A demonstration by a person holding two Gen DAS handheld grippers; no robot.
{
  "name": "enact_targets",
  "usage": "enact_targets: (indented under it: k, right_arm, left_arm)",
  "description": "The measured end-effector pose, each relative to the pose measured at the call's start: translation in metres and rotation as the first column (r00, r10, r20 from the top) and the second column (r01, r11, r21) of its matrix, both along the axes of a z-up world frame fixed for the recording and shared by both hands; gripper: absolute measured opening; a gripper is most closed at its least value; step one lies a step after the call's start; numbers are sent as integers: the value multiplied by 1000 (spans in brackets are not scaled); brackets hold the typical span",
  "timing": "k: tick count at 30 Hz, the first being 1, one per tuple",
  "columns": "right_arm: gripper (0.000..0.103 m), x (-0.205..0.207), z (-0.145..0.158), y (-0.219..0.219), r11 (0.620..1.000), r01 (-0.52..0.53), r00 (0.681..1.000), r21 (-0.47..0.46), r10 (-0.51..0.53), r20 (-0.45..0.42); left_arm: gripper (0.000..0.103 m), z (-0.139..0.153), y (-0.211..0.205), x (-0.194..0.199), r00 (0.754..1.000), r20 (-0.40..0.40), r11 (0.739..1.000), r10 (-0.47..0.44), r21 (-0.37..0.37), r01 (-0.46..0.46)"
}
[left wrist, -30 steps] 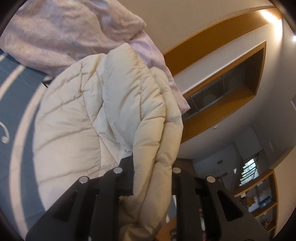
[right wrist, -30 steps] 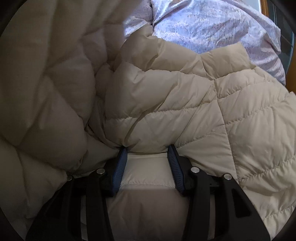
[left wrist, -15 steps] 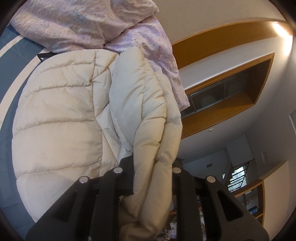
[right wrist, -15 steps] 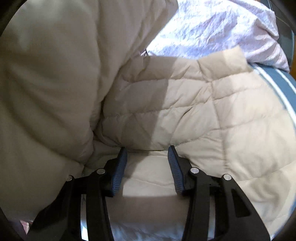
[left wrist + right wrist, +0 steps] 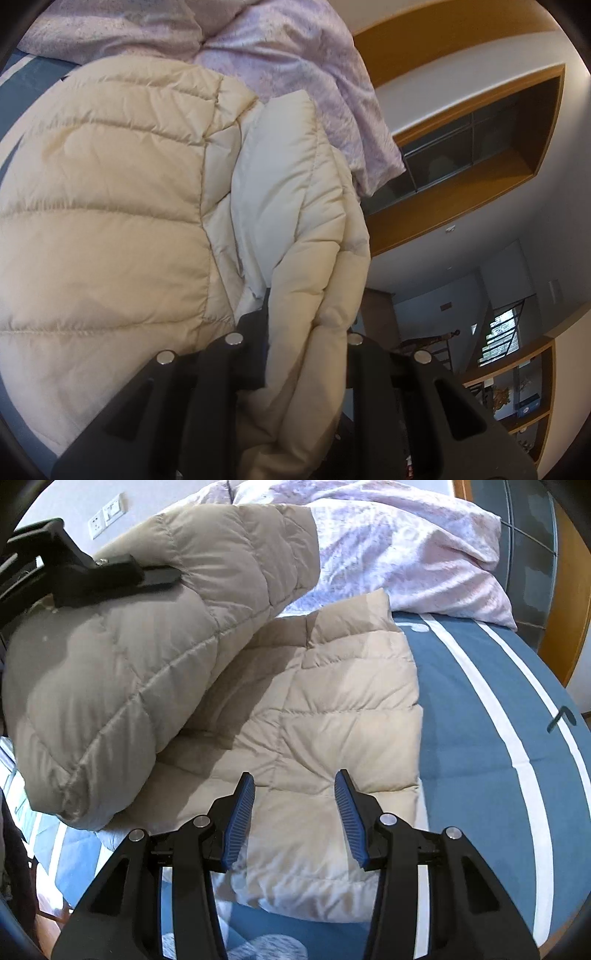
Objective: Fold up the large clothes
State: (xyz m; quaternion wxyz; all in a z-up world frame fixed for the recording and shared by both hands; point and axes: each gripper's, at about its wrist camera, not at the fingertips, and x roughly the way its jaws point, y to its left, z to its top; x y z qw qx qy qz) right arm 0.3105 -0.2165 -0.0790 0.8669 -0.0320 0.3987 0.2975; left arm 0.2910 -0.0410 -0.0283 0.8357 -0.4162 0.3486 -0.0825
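A cream quilted puffer jacket [image 5: 325, 709] lies on the blue striped bed [image 5: 491, 716]. My left gripper [image 5: 306, 332] is shut on a thick fold of the jacket [image 5: 288, 206] and holds that part up above the rest. It also shows in the right wrist view [image 5: 110, 572], pinching the raised flap [image 5: 147, 646] at upper left. My right gripper [image 5: 295, 797] is open and empty, hovering just above the flat lower part of the jacket near its front edge.
A lilac patterned duvet [image 5: 399, 546] is bunched at the head of the bed behind the jacket. A wooden headboard with shelves [image 5: 480, 155] stands beyond it. Wall sockets [image 5: 105, 515] are at the upper left. The bed's edge runs at the right.
My right gripper has let go of the jacket and pulled back, its fingers now open. My left gripper has lifted its fold higher and toward the left, folding the flap over.
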Motion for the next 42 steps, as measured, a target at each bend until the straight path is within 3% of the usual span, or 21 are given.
enact_targets:
  k: [11, 18, 20, 24, 27, 34, 37, 42]
  right_arm:
    - [41, 57, -24, -11, 993, 43, 991, 112, -28, -130]
    - [40, 71, -27, -10, 992, 38, 989, 122, -20, -144]
    - [40, 62, -25, -10, 992, 35, 990, 124, -17, -136]
    - [40, 56, -23, -13, 989, 45, 990, 142, -25, -139]
    - [40, 53, -21, -14, 988, 53, 989, 146, -33, -141]
    - [40, 52, -17, -20, 985, 77, 987, 154, -54, -151]
    - [40, 50, -16, -22, 984, 84, 986, 159, -60, -154]
    - [40, 47, -13, -24, 982, 98, 984, 158, -73, -161]
  left_arm:
    - [19, -3, -40, 14, 997, -21, 995, -74, 72, 76]
    - [24, -10, -55, 24, 993, -55, 989, -102, 104, 107]
    - [29, -7, -56, 24, 992, -60, 987, -112, 106, 118]
    - [53, 2, -57, 18, 991, -51, 987, -125, 98, 129]
    - [61, 14, -57, 11, 991, -48, 983, -122, 136, 127]
    - [71, 38, -37, -13, 996, -38, 971, -80, 224, 86]
    - [71, 46, -20, -32, 999, -35, 946, -23, 322, 33]
    - [71, 41, 10, -50, 996, -65, 919, 61, 394, -30]
